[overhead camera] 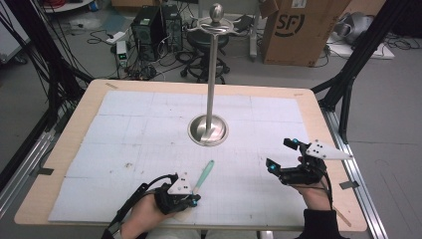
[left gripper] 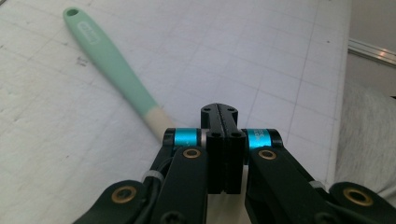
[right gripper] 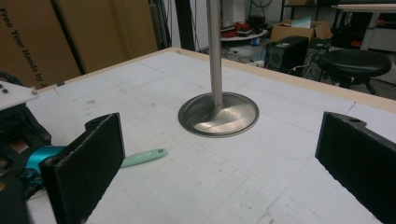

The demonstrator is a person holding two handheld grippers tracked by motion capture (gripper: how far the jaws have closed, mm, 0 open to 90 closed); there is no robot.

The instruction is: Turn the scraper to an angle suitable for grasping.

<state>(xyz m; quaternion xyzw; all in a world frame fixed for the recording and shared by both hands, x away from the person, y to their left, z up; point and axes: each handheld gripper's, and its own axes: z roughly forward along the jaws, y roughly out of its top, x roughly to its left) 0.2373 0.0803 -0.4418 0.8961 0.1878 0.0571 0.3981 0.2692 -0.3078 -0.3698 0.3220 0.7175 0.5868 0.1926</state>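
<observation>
The left tongs (left gripper: 219, 112) are pressed together, maybe pinching nothing. The green brush (left gripper: 109, 63) lies flat on the desk (overhead camera: 64, 149) just beside them. The right tongs (overhead camera: 282, 155) are wide apart, near the metal stand (overhead camera: 209, 129).

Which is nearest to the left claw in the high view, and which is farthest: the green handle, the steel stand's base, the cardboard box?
1. Green handle, right beside the left claw.
2. Stand base, at table centre.
3. Cardboard box, on the floor beyond the table.
</observation>
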